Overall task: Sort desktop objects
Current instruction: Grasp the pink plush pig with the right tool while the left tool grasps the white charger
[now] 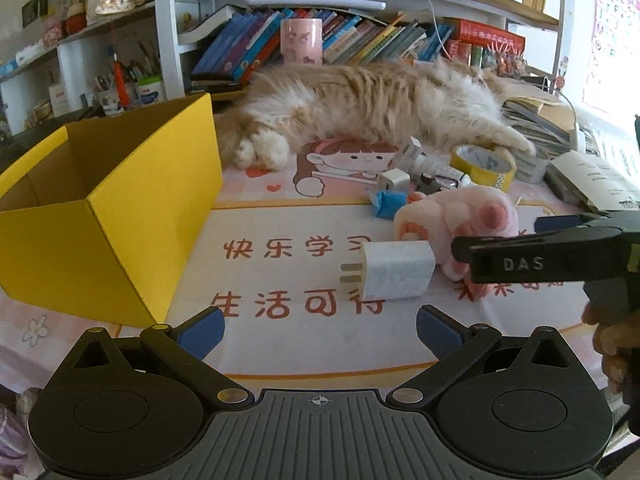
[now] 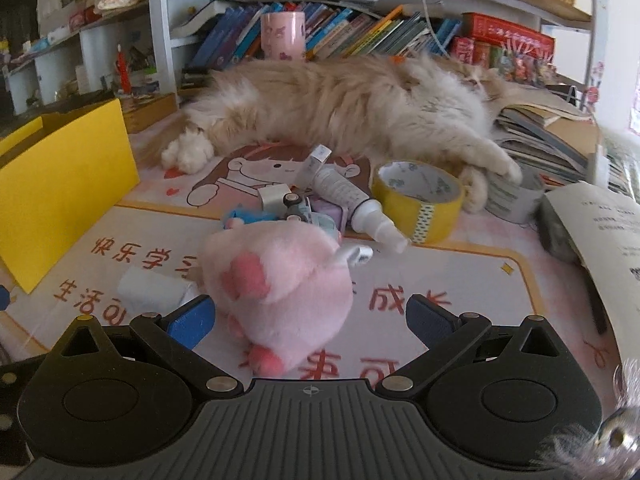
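A pink plush paw (image 2: pixel 280 292) lies on the printed desk mat between the wide-apart fingers of my right gripper (image 2: pixel 310 322), which is open around it. In the left wrist view the paw (image 1: pixel 460 216) sits behind the right gripper's black finger (image 1: pixel 532 258). A white charger plug (image 1: pixel 394 274) lies just ahead of my left gripper (image 1: pixel 320 332), open and holding nothing. The charger (image 2: pixel 154 290) also shows left of the paw. An open yellow box (image 1: pixel 100 216) stands at the left. A yellow tape roll (image 2: pixel 418 200), a white spray bottle (image 2: pixel 360 204) and small items lie behind the paw.
A long-haired cat (image 1: pixel 372 100) lies stretched across the back of the desk. Stacked books and papers (image 2: pixel 540 132) sit at the right, an open booklet (image 2: pixel 600 240) nearer. Shelves with books and a pink cup (image 1: pixel 301 40) stand behind.
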